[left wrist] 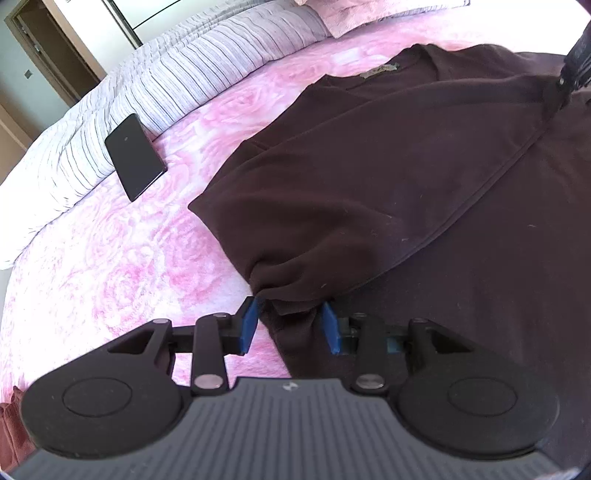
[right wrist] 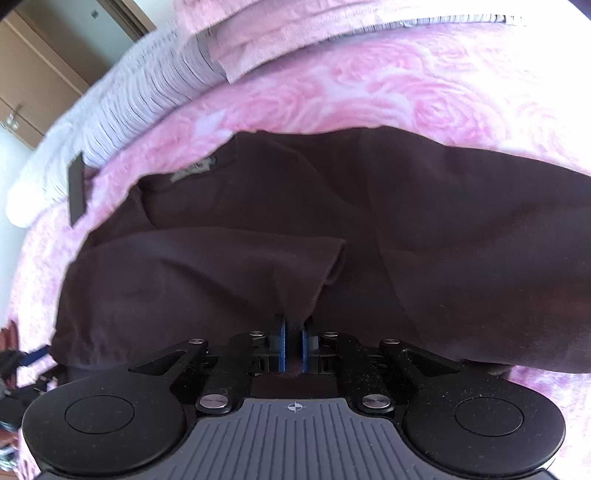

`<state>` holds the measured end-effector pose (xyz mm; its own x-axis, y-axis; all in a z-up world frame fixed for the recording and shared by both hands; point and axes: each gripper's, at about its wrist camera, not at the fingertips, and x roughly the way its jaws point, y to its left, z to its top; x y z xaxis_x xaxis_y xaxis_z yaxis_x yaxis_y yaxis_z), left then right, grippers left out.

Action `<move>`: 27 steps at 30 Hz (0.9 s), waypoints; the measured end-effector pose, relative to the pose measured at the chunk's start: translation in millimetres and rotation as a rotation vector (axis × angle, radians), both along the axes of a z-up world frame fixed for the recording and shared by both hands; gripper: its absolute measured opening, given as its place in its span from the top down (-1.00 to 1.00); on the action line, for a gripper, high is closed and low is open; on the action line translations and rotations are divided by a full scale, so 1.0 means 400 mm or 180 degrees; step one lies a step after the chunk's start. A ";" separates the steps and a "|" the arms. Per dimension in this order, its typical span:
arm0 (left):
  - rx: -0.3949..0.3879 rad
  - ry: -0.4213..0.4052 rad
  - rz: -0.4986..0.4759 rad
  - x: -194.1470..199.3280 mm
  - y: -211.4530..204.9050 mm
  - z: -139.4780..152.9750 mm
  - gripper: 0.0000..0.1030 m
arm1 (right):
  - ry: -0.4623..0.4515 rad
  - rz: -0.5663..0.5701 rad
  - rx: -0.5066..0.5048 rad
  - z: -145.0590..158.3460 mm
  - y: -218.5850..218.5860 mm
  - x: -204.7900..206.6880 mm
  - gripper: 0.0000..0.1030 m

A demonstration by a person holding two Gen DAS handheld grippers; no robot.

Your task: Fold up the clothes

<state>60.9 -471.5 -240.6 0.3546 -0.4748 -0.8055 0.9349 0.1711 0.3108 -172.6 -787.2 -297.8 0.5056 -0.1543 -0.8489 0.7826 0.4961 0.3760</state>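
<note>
A dark maroon top [left wrist: 388,177] lies spread on the pink rose-patterned bed cover [left wrist: 122,266], with a grey label [left wrist: 380,71] at its neck. One side is folded over the body. In the left wrist view my left gripper [left wrist: 290,326] stands open at the garment's near corner. A bunched fold of cloth sits between its blue pads [left wrist: 249,325], and I see no squeeze on it. In the right wrist view my right gripper [right wrist: 293,345] is shut on a pinched edge of the same top [right wrist: 258,266], lifting it into a small peak.
A black phone [left wrist: 135,155] lies on the bed cover to the left, against a striped white duvet [left wrist: 177,74]. Pink pillows [right wrist: 280,33] lie at the far side. A doorway and wooden cupboards [right wrist: 33,74] stand beyond the bed.
</note>
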 end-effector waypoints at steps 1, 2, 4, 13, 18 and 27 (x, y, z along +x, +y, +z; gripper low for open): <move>-0.0023 0.0060 -0.0009 0.009 0.008 0.008 0.33 | 0.0099 -0.0014 -0.0037 0.007 0.006 0.001 0.58; -0.0044 0.0113 -0.0022 0.018 0.017 0.015 0.34 | 0.0198 -0.0028 -0.0074 0.014 0.012 0.002 0.16; -0.0054 0.0195 -0.0057 0.037 0.031 0.022 0.34 | 0.0417 -0.0027 -0.0261 0.038 0.041 0.005 0.01; -0.0057 0.0489 -0.0245 0.121 0.010 -0.016 0.44 | 0.0081 0.1043 -0.0518 0.132 0.178 0.224 0.01; -0.0096 0.0376 -0.0365 0.106 0.014 -0.029 0.86 | -0.0174 0.1786 -0.0624 0.128 0.212 0.482 0.01; -0.0237 -0.0177 0.0135 -0.002 0.079 -0.078 1.00 | 0.0041 0.3248 -0.0938 0.022 0.319 0.937 0.02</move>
